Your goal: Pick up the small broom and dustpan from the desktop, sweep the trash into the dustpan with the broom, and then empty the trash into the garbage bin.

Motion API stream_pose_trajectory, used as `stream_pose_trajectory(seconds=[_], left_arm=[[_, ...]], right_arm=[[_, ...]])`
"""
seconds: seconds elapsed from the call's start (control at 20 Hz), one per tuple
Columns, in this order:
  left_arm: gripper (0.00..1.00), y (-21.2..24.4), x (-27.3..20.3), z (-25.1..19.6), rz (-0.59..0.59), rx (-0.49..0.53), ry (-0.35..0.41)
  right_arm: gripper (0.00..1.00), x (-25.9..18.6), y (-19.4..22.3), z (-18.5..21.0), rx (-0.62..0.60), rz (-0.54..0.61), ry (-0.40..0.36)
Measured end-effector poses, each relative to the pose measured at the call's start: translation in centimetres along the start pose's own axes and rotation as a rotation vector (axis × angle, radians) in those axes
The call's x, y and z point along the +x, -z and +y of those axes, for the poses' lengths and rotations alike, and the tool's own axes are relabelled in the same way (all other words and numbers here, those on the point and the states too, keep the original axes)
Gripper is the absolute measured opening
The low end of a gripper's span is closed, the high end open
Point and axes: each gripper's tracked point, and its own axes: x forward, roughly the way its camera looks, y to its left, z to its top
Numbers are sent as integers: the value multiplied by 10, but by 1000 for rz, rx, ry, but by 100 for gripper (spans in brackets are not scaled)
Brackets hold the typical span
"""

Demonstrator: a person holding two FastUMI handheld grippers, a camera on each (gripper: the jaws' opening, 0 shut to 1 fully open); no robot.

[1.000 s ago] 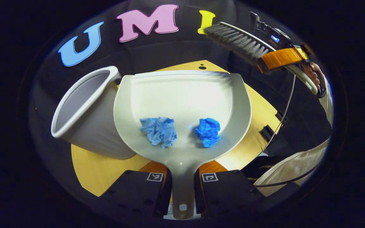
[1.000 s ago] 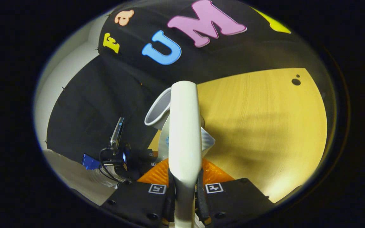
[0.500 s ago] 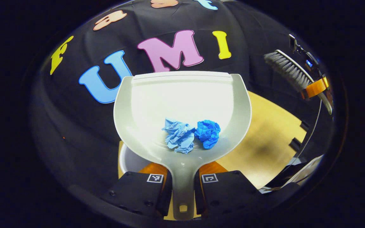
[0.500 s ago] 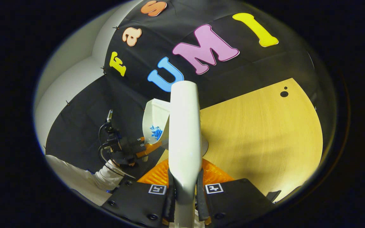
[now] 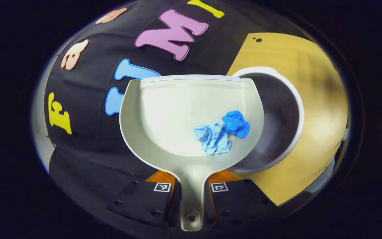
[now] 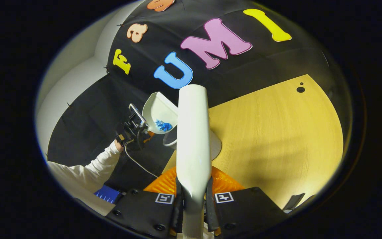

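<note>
Holding the dustpan [image 5: 177, 109] by its handle, my left gripper [image 5: 191, 196] fingers clenched on it, handle axis running bottom to top of frame. Two blue paper wads [image 5: 222, 131] sit right of pan centre, beside the garbage bin [image 5: 292, 99] mouth at frame right, on the table [image 5: 323, 66]. Tipping rightward should dump them. My right gripper [image 6: 193, 199] grips the broom [image 6: 192, 132], clear.
</note>
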Motion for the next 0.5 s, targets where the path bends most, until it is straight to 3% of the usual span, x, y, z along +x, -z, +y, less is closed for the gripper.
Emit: stream_pose_trajectory(seconds=[0.35, 0.5], left_arm=[[27, 10, -2, 38, 62, 443, -238], [27, 7, -3, 45, 52, 586, -334]], right_arm=[[30, -6, 14, 1, -5, 15, 16], [30, -8, 14, -10, -38, 19, 87]])
